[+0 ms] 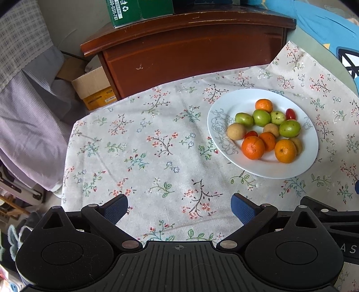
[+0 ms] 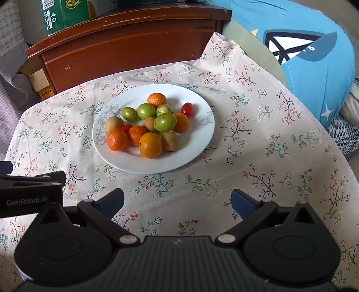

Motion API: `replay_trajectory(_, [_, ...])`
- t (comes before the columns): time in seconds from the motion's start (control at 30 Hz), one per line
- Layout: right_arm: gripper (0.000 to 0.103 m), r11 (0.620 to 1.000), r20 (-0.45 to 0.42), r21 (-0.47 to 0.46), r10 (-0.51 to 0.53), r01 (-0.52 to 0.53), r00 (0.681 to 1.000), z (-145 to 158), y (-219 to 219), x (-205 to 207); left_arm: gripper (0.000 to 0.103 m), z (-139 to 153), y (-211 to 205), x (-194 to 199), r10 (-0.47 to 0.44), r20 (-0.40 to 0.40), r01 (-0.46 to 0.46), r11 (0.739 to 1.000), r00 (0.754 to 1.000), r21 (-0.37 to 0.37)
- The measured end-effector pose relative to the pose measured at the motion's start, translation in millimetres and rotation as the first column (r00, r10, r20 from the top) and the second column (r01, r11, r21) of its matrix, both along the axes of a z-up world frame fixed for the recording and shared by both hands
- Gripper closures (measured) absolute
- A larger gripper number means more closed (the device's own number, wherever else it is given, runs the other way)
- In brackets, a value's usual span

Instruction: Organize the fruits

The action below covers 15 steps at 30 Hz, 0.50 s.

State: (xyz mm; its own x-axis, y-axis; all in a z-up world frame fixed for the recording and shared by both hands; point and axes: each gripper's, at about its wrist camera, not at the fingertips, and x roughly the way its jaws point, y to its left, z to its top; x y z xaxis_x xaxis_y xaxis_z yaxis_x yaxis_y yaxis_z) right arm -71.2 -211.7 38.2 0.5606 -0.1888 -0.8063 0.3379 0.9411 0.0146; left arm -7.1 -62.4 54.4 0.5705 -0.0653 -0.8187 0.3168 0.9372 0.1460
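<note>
Floral cloth [image 2: 258,157], pale with small pink and green sprigs, covers the table and fills most of both views. Behind it stands a dark wooden cabinet [image 1: 190,51] with a green carton [image 1: 134,11] on its top, and at the right lies a blue cushion [image 2: 314,56].

On the cloth rests a white plate [image 2: 197,143], and all the fruits are piled on it, touching one another: orange mandarins [image 2: 150,144] mostly at the near side, green fruits [image 2: 165,121] in the middle, brownish round fruits [image 2: 170,141] among them, and two small red tomatoes, one [image 2: 187,109] alone at the far right edge of the pile.

Both grippers hover over the cloth, near side of the plate. The left gripper [image 1: 179,205] has its fingers wide apart and empty; the plate is ahead to its right. The right gripper [image 2: 177,200] also has its fingers spread apart, holding nothing, with the plate straight ahead.
</note>
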Motion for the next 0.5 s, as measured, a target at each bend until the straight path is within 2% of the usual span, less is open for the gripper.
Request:
replay_trajectory(0.33, [0.002, 0.996, 0.043, 0.077, 0.052, -0.055, 0.998, -18.4, 9.5, -19.9, 0.004, -4.9, 22.9, -15.7, 0.019, -0.022, -0.019, 0.999, 1.0, -0.027])
replay_trajectory(0.5, [0.002, 0.992, 0.072, 0.079, 0.089, -0.094, 0.993, -31.9, 18.2, -29.3, 0.004, -3.2, 34.2, -23.5, 0.022, -0.029, -0.023, 0.998, 0.999, -0.063])
